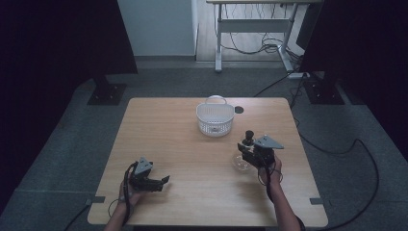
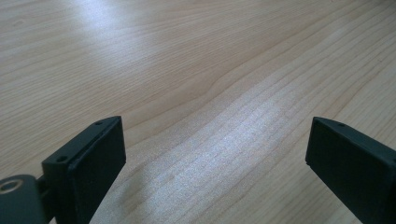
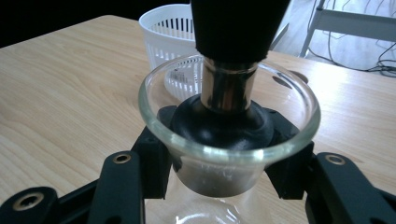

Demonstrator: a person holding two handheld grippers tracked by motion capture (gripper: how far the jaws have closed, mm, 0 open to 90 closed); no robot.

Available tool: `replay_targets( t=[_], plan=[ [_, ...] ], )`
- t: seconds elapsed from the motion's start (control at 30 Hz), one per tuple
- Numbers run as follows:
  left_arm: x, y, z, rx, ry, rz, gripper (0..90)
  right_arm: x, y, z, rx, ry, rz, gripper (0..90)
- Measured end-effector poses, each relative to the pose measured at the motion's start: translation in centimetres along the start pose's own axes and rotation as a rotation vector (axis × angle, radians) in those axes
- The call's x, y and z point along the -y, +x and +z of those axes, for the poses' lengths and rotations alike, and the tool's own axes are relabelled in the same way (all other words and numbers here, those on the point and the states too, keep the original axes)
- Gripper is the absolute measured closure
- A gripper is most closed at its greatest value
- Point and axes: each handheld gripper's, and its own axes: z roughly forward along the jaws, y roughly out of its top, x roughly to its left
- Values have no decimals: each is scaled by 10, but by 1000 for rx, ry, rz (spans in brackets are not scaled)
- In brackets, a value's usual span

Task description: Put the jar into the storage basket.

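Glass carafe (image 3: 229, 140), stoppered with a black plunger (image 3: 233, 70), sits at the right of the wooden surface (image 1: 183, 144), clenched in the right gripper (image 3: 224, 172) fingers. Smooth glass could slip or tip. Left gripper (image 2: 215, 154) fingers stand released. White basket (image 1: 215, 118) stands beyond, unobstructed.

The black stopper (image 3: 239, 28) in the glass bottle (image 3: 229, 140) runs off the top edge of the right gripper view, and the bottle's body is cut off below. The white basket (image 3: 170, 28) behind sits half hidden by the glass rim. From above, the bottle is too small to read clearly.
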Motion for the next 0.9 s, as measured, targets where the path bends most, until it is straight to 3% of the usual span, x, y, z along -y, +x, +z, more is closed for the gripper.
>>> replay_targets(
  t=[0.9],
  plan=[
    [0,0,0,-1,2,1,48,-25,4,-15,22,-53,-59,485]
  ],
)
